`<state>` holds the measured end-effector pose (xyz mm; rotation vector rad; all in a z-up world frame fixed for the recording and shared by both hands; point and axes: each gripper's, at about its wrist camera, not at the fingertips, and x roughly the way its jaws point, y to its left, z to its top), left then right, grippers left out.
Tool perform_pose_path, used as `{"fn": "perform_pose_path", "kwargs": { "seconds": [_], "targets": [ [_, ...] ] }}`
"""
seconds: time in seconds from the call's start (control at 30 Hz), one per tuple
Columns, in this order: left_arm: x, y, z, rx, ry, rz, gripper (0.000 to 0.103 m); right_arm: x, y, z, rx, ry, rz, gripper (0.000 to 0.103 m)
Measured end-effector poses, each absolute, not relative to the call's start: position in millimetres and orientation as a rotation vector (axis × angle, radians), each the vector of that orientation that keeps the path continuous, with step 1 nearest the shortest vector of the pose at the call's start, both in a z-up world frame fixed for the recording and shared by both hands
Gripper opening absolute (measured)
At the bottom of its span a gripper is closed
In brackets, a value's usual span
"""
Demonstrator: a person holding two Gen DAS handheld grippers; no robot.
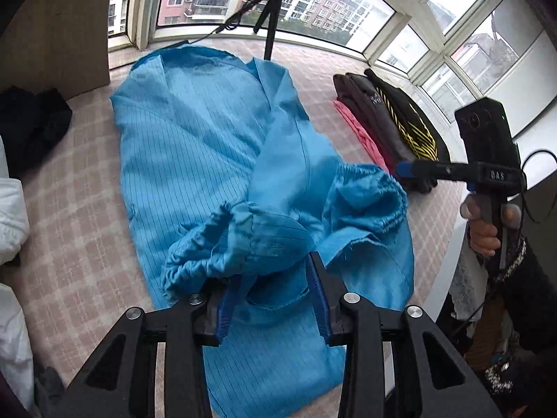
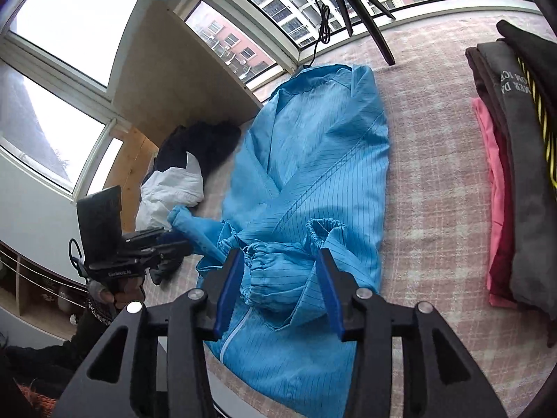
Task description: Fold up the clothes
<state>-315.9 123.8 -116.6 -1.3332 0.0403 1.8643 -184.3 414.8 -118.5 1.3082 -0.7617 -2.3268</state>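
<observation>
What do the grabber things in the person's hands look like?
Each is black, with two arms ending in ribbed blue pads. The left gripper and right gripper show silver round bolts at their joints. Seen from the side, the right one has a boxy black top, white lettering and a black cable. The person's sleeve is dark with sparkly trim.

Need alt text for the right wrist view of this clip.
A blue striped coat lies on a pink checked bed cover, both sleeves folded across its front. The right gripper hovers open above the elastic cuffs. Folded clothes are stacked at right.
</observation>
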Motion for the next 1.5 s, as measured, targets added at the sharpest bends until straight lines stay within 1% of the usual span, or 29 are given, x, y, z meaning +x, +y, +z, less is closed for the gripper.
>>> {"fn": "perform_pose_path", "kwargs": {
  "seconds": [0.03,0.07,0.1,0.13,0.2,0.3,0.33,0.37,0.4,0.43,0.5,0.6,0.67,0.7,0.77,0.8,0.83,0.87,0.9,0.97,1.0,1.07,1.17,1.2,1.37,1.4,1.43,1.47,1.5],
  "targets": [
    [-319.6,116.1,-103.6,-1.301,-0.006,1.871,0.037,-173.8,419.0,-113.8,1.303,-0.722,-2.368,0.045],
    [-316.8,105.8,-91.7,-1.257,0.004,1.904,0.038,-163.3,423.0,-110.8,1.3,-0.681,-2.409,0.051],
    [-311.3,94.5,-80.3,-1.207,0.036,1.946,0.041,-152.3,426.2,-112.3,1.307,-0.639,-2.453,0.054],
    [-304.8,82.5,-75.2,-1.18,0.085,1.994,0.047,-142.0,428.9,-115.3,1.316,-0.599,-2.491,0.059],
    [-293.0,60.7,-77.2,-1.166,0.174,2.058,0.049,-127.2,430.1,-130.0,1.349,-0.534,-2.53,0.059],
    [-285.5,50.8,-112.4,-1.285,0.243,2.005,0.048,-127.0,416.1,-149.1,1.391,-0.424,-2.496,0.058],
    [-284.4,57.8,-126.3,-1.344,0.276,1.971,0.046,-129.9,408.9,-152.2,1.395,-0.388,-2.47,0.053],
    [-283.3,68.0,-137.4,-1.379,0.304,1.936,0.046,-133.2,401.8,-153.7,1.392,-0.361,-2.445,0.041],
    [-280.5,78.5,-144.1,-1.38,0.32,1.909,0.045,-137.3,395.4,-150.3,1.372,-0.353,-2.426,0.038],
    [-278.4,88.0,-147.2,-1.365,0.326,1.897,0.044,-140.8,388.9,-145.4,1.354,-0.329,-2.417,0.036],
    [-279.4,106.1,-149.7,-1.33,0.332,1.88,0.044,-147.7,373.2,-140.2,1.34,-0.27,-2.326,0.036],
    [-295.1,124.5,-158.1,-1.34,0.365,1.939,0.046,-164.2,347.3,-156.7,1.387,-0.202,-2.105,0.036],
    [-312.1,132.4,-166.3,-1.377,0.399,2.022,0.045,-186.4,337.2,-171.6,1.424,-0.132,-2.123,0.036],
    [-320.6,136.3,-170.4,-1.395,0.416,2.064,0.045,-200.3,345.9,-174.4,1.44,-0.204,-2.161,0.036],
    [-325.8,128.4,-166.5,-1.41,0.369,2.088,0.043,-224.4,364.7,-178.1,1.454,-0.367,-2.224,0.036],
    [-324.8,121.3,-162.1,-1.41,0.336,2.083,0.043,-223.1,379.0,-173.4,1.408,-0.501,-2.222,0.036],
    [-321.8,113.8,-157.2,-1.397,0.318,2.083,0.046,-219.9,391.6,-168.0,1.358,-0.609,-2.219,0.037],
    [-318.0,106.1,-152.1,-1.381,0.306,2.084,0.046,-209.7,399.0,-161.2,1.308,-0.633,-2.233,0.043],
    [-313.8,98.6,-148.0,-1.371,0.3,2.085,0.047,-196.7,404.9,-155.1,1.276,-0.619,-2.266,0.047],
    [-309.2,89.4,-147.9,-1.367,0.283,2.061,0.049,-170.8,416.5,-146.8,1.235,-0.574,-2.373,0.066],
    [-308.8,87.7,-151.0,-1.37,0.277,2.047,0.051,-160.9,422.9,-147.7,1.232,-0.553,-2.44,0.069],
    [-310.3,88.2,-159.7,-1.389,0.283,2.021,0.053,-155.3,437.4,-157.6,1.273,-0.548,-2.523,0.07],
    [-320.8,105.0,-172.4,-1.399,0.319,1.988,0.053,-171.1,450.2,-178.4,1.344,-0.612,-2.492,0.07],
    [-324.3,110.8,-175.1,-1.393,0.324,1.977,0.053,-177.8,449.8,-182.5,1.344,-0.606,-2.474,0.07],
    [-333.6,135.5,-184.2,-1.371,0.372,1.928,0.053,-210.9,426.1,-185.8,1.309,-0.437,-2.438,0.07],
    [-332.8,138.2,-184.8,-1.358,0.379,1.922,0.049,-216.0,421.6,-185.9,1.295,-0.423,-2.422,0.07],
    [-331.2,140.1,-184.9,-1.342,0.385,1.919,0.039,-220.1,416.4,-186.5,1.286,-0.414,-2.396,0.07],
    [-329.6,141.9,-185.1,-1.325,0.391,1.915,0.032,-223.5,411.1,-186.8,1.281,-0.401,-2.372,0.06],
    [-328.3,142.1,-184.8,-1.318,0.381,1.907,0.019,-224.8,405.3,-186.2,1.284,-0.376,-2.356,0.047]
  ]
}}
